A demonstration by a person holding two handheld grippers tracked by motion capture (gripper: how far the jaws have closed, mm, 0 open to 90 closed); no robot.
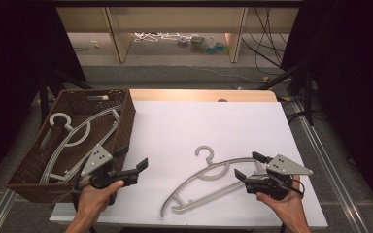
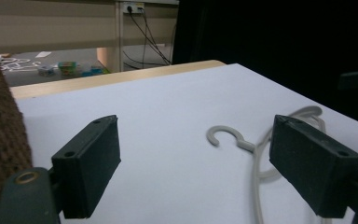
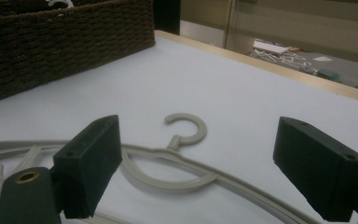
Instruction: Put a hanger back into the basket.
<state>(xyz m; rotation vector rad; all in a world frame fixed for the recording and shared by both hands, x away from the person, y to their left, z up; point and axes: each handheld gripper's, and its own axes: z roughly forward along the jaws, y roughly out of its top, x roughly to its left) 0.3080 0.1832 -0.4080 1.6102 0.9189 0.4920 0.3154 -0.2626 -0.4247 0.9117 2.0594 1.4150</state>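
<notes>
**Grey hanger lay flat on white table as both grippers stood wide**

A grey plastic hanger lay flat on the white table, well to the right of the brown wicker basket that sat on the table's left edge. Its hook pointed toward the far side of the table. The right gripper, held in the person's right hand, hovered at the hanger's right end with its jaws spread wide; in the right gripper view the hanger's arm ran between and below them, with neither pad pressing on it. The left gripper, held in the left hand, sat just beside the basket's near right corner, well left of the hanger, its jaws fully apart with nothing between them. More grey hangers rested inside the basket.
</notes>
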